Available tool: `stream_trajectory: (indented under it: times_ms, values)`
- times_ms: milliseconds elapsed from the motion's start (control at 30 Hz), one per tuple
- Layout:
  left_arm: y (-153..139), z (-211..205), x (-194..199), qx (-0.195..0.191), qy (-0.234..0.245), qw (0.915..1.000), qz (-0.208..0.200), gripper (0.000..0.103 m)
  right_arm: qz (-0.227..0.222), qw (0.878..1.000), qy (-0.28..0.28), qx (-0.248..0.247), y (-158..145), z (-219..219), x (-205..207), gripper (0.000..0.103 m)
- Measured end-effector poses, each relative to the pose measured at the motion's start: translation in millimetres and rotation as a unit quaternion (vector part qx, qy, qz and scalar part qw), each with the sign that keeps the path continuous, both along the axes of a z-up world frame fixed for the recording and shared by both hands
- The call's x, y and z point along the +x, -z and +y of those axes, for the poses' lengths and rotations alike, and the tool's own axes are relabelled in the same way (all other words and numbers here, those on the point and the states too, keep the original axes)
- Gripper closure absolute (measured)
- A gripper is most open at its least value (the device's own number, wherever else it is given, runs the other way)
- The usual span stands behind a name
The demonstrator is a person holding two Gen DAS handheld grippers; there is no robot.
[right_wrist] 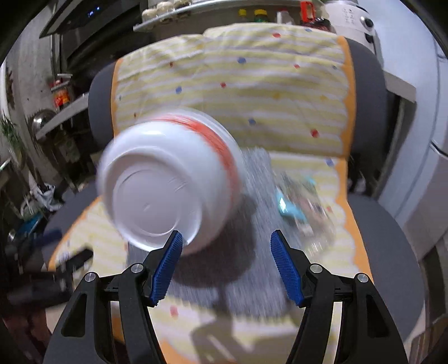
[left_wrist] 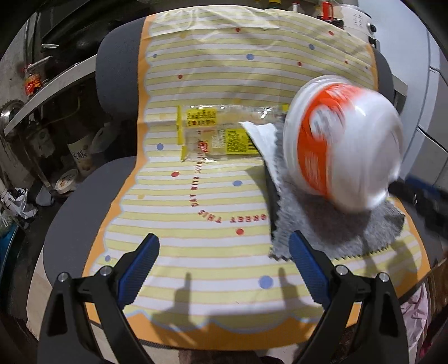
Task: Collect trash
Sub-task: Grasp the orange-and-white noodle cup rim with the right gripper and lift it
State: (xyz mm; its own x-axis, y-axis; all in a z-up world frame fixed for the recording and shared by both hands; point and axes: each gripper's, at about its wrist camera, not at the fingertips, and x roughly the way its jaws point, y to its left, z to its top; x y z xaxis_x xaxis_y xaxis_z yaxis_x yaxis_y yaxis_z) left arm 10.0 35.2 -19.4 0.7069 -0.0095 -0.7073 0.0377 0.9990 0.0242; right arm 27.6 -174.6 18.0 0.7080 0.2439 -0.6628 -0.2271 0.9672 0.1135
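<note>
Blurred bowl point(right_wrist: 168, 184) seemingly tipped, base camera-ward

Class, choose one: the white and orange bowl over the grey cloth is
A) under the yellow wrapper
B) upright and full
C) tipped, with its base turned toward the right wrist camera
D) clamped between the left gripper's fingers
C: in the right wrist view the white and orange bowl shows its round ridged base, above the grey cloth.

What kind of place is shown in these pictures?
Probably a home kitchen: shelves with sauce bottles, a white rice cooker, and a round grey table under a yellow striped cloth.
</note>
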Motion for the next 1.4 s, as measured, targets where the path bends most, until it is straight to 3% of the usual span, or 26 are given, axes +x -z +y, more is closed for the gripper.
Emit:
stream_trajectory:
  times_ms: [167, 400, 667, 867, 933, 1033, 1100, 1233, 1400]
  values:
    - [6.3, -26.9, -13.0, 0.010, 0.029, 0.9994, 0.015, 0.012, 0.040, 0.998, -0.014, 0.039, 12.4, -17.0, -34.9, 0.035]
    - [17.2, -40.6, -23.0, 0.024, 0.040, 0.9983, 0.035, 0.012, 0.052, 0.998, 0.010, 0.028, 25.9, -32.1, -55.8, 0.035]
    - [11.4, -37.4, -28.1, 0.009, 0.039, 0.9987, 0.031, 0.012, 0.035, 0.998, 0.045, 0.024, 22.4, -60.1, -74.3, 0.035]
    - [-5.3, -31.7, -38.0, -0.028, 0.048, 0.9984, 0.010, 0.012, 0.045, 0.996, 0.075, -0.013, 35.3, -74.1, -74.4, 0.035]
    - [-11.4, -35.6, -39.8, -0.025, 0.055, 0.9982, -0.003, 0.012, 0.039, 0.994, 0.097, -0.025, 35.1, -82.8, -76.6, 0.038]
    - [-15.9, -42.8, -40.1, -0.011, 0.056, 0.9982, -0.020, 0.012, 0.012, 0.991, 0.135, -0.015, 25.5, -99.7, -84.9, 0.057]
    - [-14.8, -46.6, -37.3, -0.006, 0.056, 0.9981, -0.025, 0.012, -0.009, 0.992, 0.123, 0.026, 13.6, -105.0, -88.6, 0.064]
    - [-12.4, -47.6, -32.6, -0.010, 0.054, 0.9983, -0.021, 0.012, 0.000, 0.995, 0.068, 0.075, 5.7, -90.8, -76.3, 0.061]
    - [-8.7, -41.2, -33.0, -0.009, 0.050, 0.9986, -0.017, 0.012, 0.030, 0.996, 0.051, 0.067, 18.6, -61.6, -47.8, 0.059]
